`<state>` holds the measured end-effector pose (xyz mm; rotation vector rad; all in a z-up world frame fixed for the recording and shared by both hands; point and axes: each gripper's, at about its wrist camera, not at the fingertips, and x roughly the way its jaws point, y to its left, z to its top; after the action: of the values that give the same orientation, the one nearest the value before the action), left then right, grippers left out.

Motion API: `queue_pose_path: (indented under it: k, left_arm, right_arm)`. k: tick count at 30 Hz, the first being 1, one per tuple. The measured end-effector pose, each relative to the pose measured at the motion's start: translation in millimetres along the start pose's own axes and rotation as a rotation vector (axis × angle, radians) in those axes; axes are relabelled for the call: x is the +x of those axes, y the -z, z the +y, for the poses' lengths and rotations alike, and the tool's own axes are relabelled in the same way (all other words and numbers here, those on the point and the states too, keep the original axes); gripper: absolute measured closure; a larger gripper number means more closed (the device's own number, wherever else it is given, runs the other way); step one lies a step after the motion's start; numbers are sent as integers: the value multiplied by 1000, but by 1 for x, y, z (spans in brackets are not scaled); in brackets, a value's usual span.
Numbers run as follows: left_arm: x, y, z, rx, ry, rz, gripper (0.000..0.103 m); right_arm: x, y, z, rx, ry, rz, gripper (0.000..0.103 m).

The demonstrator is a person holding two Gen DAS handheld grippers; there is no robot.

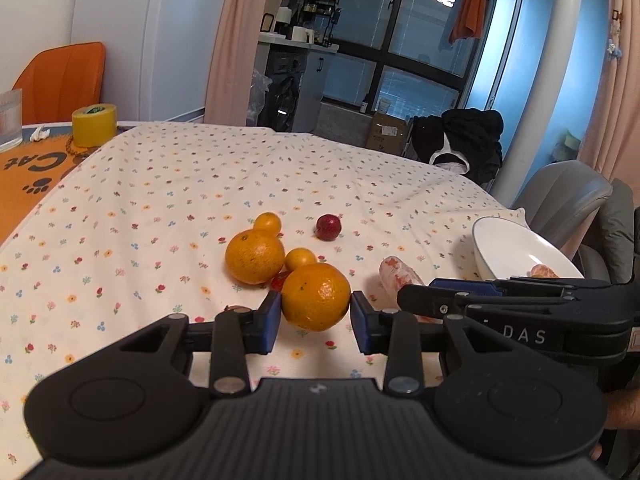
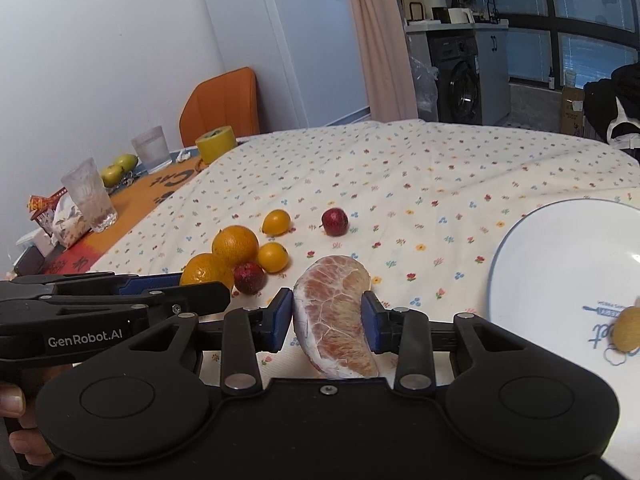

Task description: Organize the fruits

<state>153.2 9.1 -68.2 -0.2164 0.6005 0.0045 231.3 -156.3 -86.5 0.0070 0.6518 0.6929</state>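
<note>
From your left wrist view, your left hand-held gripper [image 1: 316, 314] brackets the nearest orange [image 1: 316, 297], pads touching its sides, so it looks gripped on the surface [image 1: 280, 168]. The white bowl [image 1: 496, 240] sits at 2 o'clock, one fruit piece already inside.

From your right wrist view, your right hand-held gripper [image 2: 327, 322] clamps the peeled pomelo segment [image 2: 336, 316]; the bowl [image 2: 520, 240] lies at 3 o'clock. You're mid-pickup: next, lift each fruit clear and carry it over the rim.

White walls [image 2: 100, 40], pink curtains [image 1: 228, 40], dark windows [image 1: 420, 20].
</note>
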Motion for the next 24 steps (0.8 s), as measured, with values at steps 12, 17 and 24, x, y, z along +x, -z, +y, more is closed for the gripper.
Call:
queue_pose_path:
  k: [12, 17, 24]
  left_arm:
    - [-5, -5, -18, 30, 18, -21, 68]
    - [-10, -4, -11, 20, -5, -23, 68]
    - [-22, -2, 7, -5, -35, -28, 68]
  right_arm:
    - [-16, -4, -14, 52, -21, -9, 87]
    - [-8, 1, -9, 51, -36, 17, 53]
    - [12, 4, 2, 14, -24, 48, 45]
